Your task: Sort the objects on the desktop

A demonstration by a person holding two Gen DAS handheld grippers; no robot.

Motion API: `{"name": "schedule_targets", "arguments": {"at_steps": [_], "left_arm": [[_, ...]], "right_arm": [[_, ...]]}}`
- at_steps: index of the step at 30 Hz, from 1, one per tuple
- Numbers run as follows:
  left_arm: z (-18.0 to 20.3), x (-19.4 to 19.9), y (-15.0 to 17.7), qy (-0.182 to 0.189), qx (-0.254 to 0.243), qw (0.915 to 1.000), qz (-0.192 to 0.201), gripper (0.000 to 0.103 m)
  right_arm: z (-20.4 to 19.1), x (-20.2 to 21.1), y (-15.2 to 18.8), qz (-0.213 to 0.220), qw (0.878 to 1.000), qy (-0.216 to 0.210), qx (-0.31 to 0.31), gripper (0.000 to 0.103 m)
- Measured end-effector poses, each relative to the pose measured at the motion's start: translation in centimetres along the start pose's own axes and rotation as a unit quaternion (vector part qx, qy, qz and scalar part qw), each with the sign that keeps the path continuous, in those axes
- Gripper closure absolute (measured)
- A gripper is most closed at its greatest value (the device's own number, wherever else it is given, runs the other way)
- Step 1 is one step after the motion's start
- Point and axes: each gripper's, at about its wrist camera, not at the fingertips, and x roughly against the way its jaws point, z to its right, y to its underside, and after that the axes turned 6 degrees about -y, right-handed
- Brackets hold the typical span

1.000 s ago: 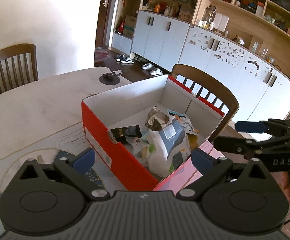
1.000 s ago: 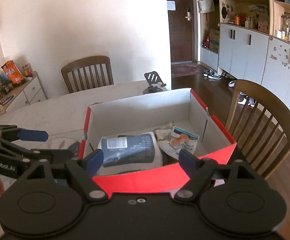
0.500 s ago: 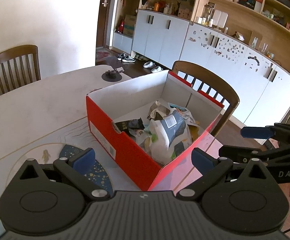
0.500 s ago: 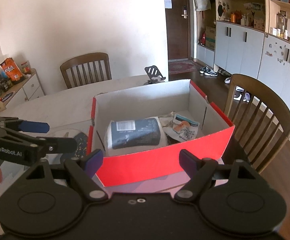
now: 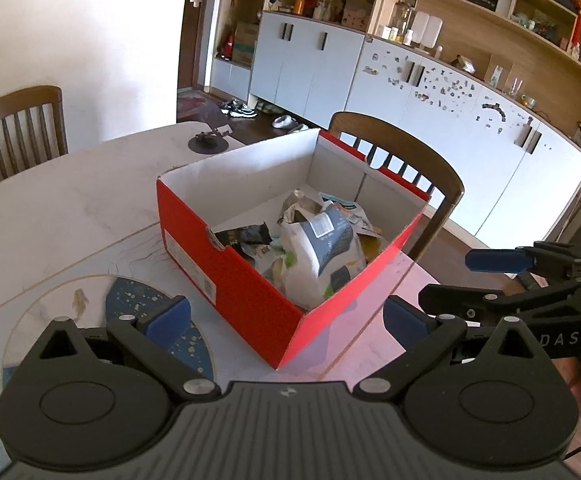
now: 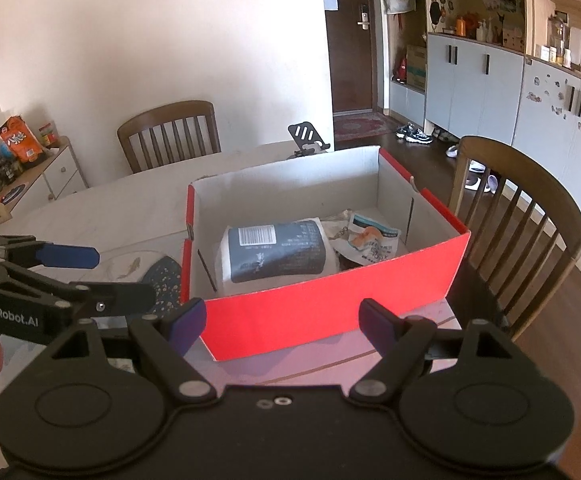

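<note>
A red cardboard box [image 5: 226, 276] with a white inside stands on the pale table [image 5: 50, 208]. In it lie a white and dark blue bag [image 5: 322, 248], a black wrapper [image 5: 246, 236] and other crumpled packets. My left gripper [image 5: 286, 320] is open just short of the box's near corner, holding nothing. My right gripper [image 6: 283, 320] is open in front of the box's long red wall [image 6: 330, 304], also holding nothing. The bag [image 6: 274, 252] and a white packet [image 6: 370, 240] show in the right wrist view. Each gripper appears in the other's view: right gripper [image 5: 470, 280], left gripper [image 6: 102, 276].
A wooden chair [image 6: 522, 216] stands behind the box at the table's right edge, another chair [image 6: 170, 132] on the far side. A black phone stand [image 6: 308, 138] sits behind the box. A dark blue speckled patch [image 5: 130, 304] lies on the table left of the box.
Both grippers have drawn back a little from the box, which now looks smaller and farther away. Their jaws stay as wide as before.
</note>
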Motion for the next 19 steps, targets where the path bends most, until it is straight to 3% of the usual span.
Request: {"name": "schedule_targets", "arguments": {"at_steps": [19], "left_arm": [[0.06,-0.08,0.32,-0.024,-0.007,0.9997,0.002,0.0]], "right_arm": [[0.4,0.23,0.24,-0.002,1.0,0.007,-0.021,0.02]]}}
